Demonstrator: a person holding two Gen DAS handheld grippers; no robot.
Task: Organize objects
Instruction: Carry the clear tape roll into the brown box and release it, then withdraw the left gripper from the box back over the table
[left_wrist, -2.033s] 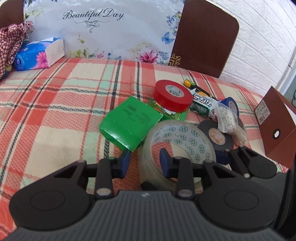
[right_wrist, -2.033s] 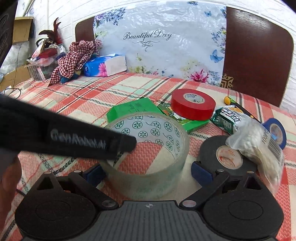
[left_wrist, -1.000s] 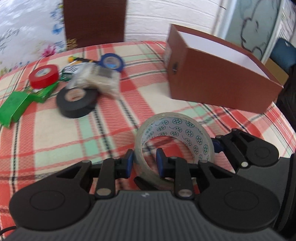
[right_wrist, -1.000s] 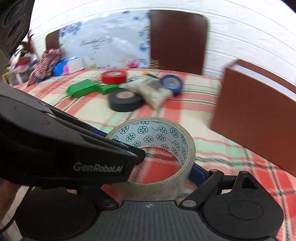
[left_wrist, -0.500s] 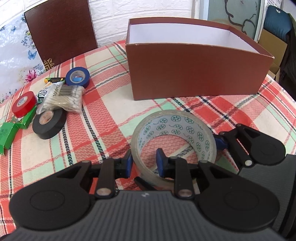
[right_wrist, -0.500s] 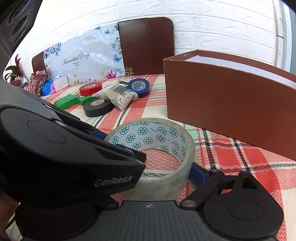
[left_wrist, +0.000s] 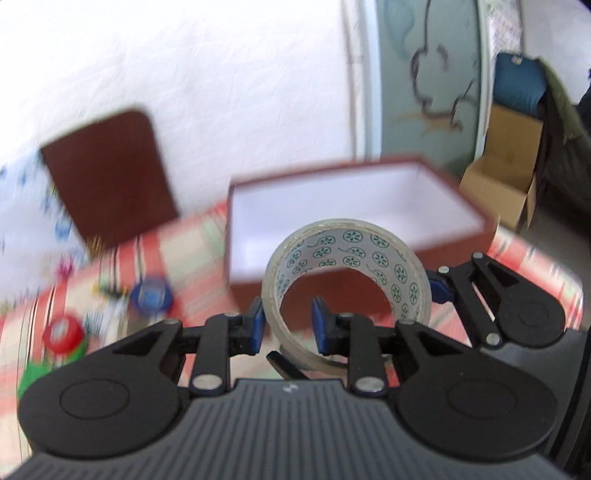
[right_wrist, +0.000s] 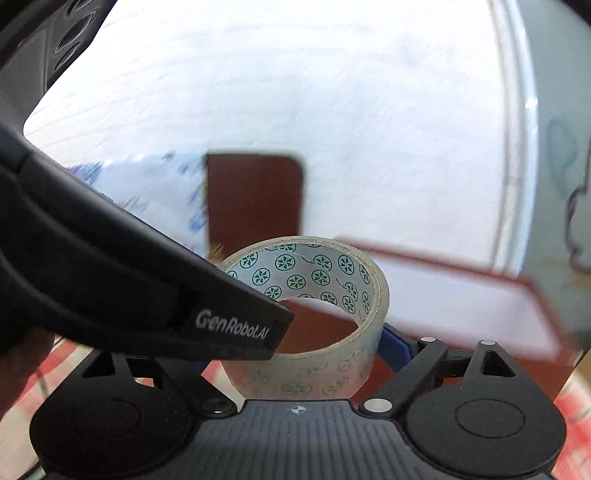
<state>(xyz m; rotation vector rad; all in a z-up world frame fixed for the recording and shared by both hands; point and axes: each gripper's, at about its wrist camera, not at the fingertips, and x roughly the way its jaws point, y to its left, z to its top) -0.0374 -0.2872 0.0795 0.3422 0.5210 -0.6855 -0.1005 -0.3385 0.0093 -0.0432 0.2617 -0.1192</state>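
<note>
The roll of clear tape (left_wrist: 347, 258), printed inside with small green flowers, is held off the table by both grippers at once; the left gripper (left_wrist: 288, 323) is closed on the roll's near wall, one blue pad outside the ring and the other inside it, so the band of tape sits pinched between them; the right gripper (right_wrist: 299, 350) spans the whole roll from outside, its jaws standing wide, with one blue pad (right_wrist: 395, 349) pressed against the roll's right flank while the opposite pad is hidden behind the left gripper's black body, which crosses the right wrist view from the left; in the left wrist view the right gripper's blue pad (left_wrist: 437, 290) touches the roll's far right side; the roll stands tilted, its opening facing the cameras and upward.

Behind the roll lies a brown box (left_wrist: 458, 236) with a white inside, open at the top, resting on the red checked tablecloth (left_wrist: 199, 236); the roll appears in front of the box's near wall, and whether it is above the rim I cannot tell; to the left on the cloth, blurred, lie a blue tape roll (left_wrist: 151, 297) and a red tape roll (left_wrist: 62, 334), well apart from the box; a dark brown chair back (left_wrist: 107, 173) stands beyond the table against a white wall; a cardboard carton (left_wrist: 506, 181) sits on the floor at right.
</note>
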